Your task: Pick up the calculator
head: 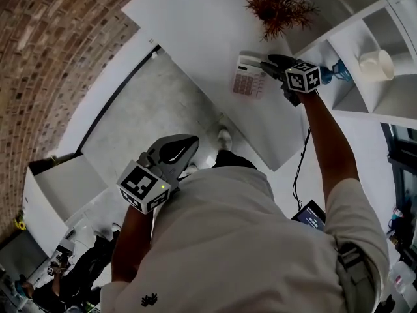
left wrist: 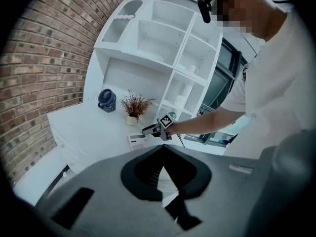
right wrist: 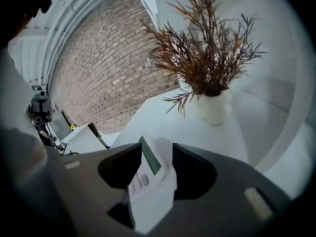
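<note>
The white calculator (head: 249,78) lies on the white table (head: 195,25), its pale keys facing up. My right gripper (head: 266,62) reaches over its right end with the jaws spread. In the right gripper view the calculator (right wrist: 150,177) sits between the two dark jaws of that gripper (right wrist: 157,154), display toward the tips, and I see no pad pressing on it. My left gripper (head: 189,142) hangs low near my body, away from the table, its tips together and empty. From the left gripper view (left wrist: 163,147) I see the right gripper (left wrist: 146,130) above the calculator (left wrist: 137,141).
A dried plant in a white pot (head: 279,5) stands just behind the calculator. A white shelf unit (head: 365,18) at the right holds a white mug (head: 376,64) and a blue fan (head: 339,70). A brick wall (head: 58,51) runs along the left.
</note>
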The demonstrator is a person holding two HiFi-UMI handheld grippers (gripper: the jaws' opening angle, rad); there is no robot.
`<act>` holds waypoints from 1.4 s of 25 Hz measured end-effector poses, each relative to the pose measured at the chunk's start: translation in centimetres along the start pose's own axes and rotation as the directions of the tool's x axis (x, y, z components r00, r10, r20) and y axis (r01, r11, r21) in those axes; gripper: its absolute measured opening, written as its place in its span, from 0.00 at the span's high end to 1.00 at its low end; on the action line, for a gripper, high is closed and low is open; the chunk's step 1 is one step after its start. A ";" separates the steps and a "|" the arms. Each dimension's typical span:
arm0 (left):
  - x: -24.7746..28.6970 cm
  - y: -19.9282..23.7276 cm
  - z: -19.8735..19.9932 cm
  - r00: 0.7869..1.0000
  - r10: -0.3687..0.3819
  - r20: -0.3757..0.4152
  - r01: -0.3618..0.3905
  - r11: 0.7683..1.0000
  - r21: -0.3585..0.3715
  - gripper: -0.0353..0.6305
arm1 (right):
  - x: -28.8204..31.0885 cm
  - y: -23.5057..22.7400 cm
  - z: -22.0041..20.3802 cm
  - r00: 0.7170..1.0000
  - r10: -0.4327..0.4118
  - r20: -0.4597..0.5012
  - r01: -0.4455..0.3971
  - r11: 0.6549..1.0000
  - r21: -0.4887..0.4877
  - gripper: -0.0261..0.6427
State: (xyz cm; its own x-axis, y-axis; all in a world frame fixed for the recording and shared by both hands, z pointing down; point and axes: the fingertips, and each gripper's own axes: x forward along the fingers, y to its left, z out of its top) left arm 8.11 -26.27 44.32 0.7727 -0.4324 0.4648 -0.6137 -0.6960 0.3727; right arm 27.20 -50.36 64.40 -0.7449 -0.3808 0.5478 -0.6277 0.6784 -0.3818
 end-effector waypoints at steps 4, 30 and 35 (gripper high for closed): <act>0.2 0.9 -0.2 1.000 0.026 -0.002 -0.026 0.999 -0.021 0.94 | 1.8 0.1 -0.6 0.995 0.086 -0.045 -0.085 0.996 0.019 0.64; -0.2 1.8 -0.2 0.998 0.058 0.016 -0.058 0.998 -0.039 0.94 | 2.4 4.2 0.0 0.952 0.304 -0.029 -0.297 0.944 0.141 0.87; -1.4 1.3 -0.4 0.999 0.043 0.029 -0.042 0.999 -0.025 0.94 | 1.6 5.8 0.7 0.961 0.276 -0.026 -0.271 0.955 0.119 0.87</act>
State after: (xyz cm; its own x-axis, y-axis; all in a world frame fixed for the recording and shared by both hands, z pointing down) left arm 6.15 -26.30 44.47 0.7502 -0.4779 0.4570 -0.6494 -0.6629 0.3727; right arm 22.24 -47.45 62.55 -0.8830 -0.1624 0.4403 -0.4245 0.6765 -0.6018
